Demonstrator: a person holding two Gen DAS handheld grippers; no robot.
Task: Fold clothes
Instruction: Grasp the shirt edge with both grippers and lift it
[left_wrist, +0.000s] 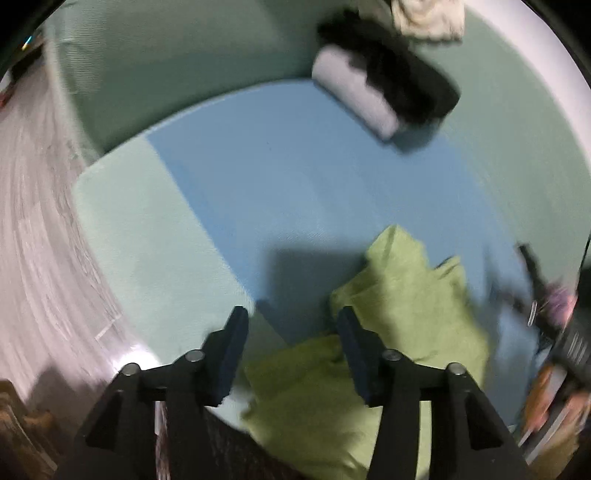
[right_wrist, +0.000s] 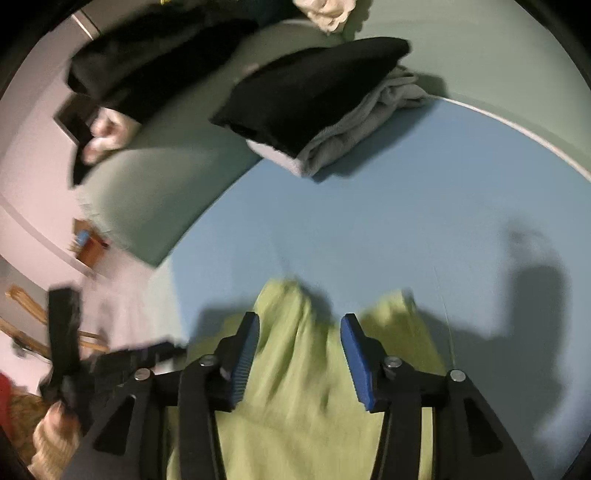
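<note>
Across the blue bed sheet (right_wrist: 369, 229) my folded black-and-grey stack (right_wrist: 317, 110) waits, while both left gripper (left_wrist: 291, 350) and right gripper (right_wrist: 299, 354) gape empty over the crumpled lime-green cloth garment (right_wrist: 295, 398), unfolded yet.

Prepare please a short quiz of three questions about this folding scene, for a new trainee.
1. True or false: the black garment lies on top of the grey folded one.
2. Which colour is the garment under the two grippers? A) red B) light green C) white
3. Fill in: the green garment lies on the ____ mat.

Key:
1. True.
2. B. It shows between the fingers of the right gripper, which are apart and do not pinch it; the left gripper is open too.
3. Blue.
</note>
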